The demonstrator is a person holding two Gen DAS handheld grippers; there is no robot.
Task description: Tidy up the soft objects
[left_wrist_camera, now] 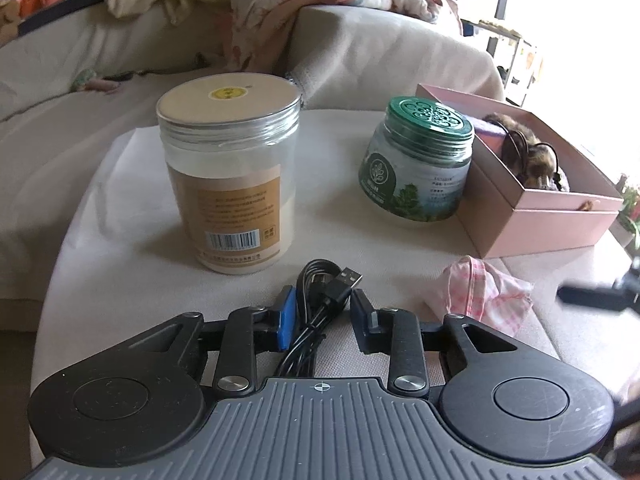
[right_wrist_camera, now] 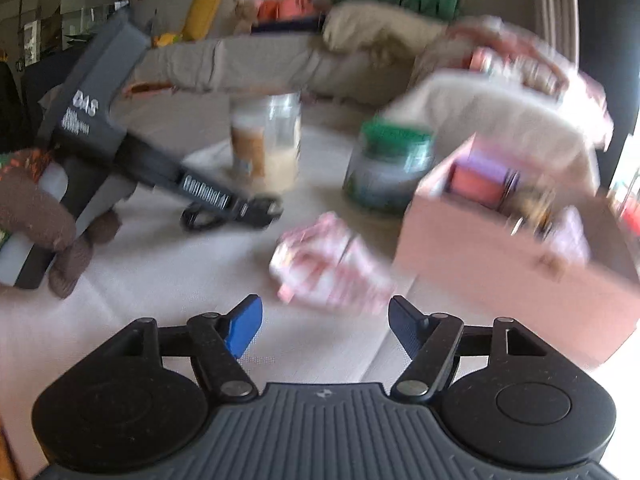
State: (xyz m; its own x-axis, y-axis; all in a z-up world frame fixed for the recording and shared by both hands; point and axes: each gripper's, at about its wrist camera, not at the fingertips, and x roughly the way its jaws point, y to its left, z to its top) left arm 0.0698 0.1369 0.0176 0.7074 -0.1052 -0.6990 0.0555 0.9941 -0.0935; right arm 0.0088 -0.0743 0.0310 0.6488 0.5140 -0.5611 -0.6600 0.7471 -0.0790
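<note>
1. The left gripper (left_wrist_camera: 322,312) sits low over the table with a bundled black USB cable (left_wrist_camera: 320,300) between its fingers. The jaws stand around the bundle at a moderate gap; whether the pads actually press the cable I cannot tell, so the grip is unsure.
2. The cable's long axis runs near to far, along the gripper's own line, with the plug end pointing far and slightly right.
3. The right gripper (right_wrist_camera: 324,328) is spread wide with nothing between its fingers. Its view is blurred by motion.
4. The pink checked cloth (right_wrist_camera: 324,264) lies crumpled on the table just beyond the right gripper's fingertips, almost dead ahead and a touch to the left of centre. From the left wrist view the same cloth lies to the right of the left gripper, near the pink box (left_wrist_camera: 560,224).
5. The pink box stands open at the far right, already holding a furry brown item (left_wrist_camera: 528,152), and the cloth rests just beside its near corner.
6. Judgement: the right gripper is the nearer one to the cloth and points at it, so a short forward reach and a squeeze looks like the coming move, followed by a carry rightward into the box.
7. The cloth has no clear long axis; it is a loose heap.
</note>
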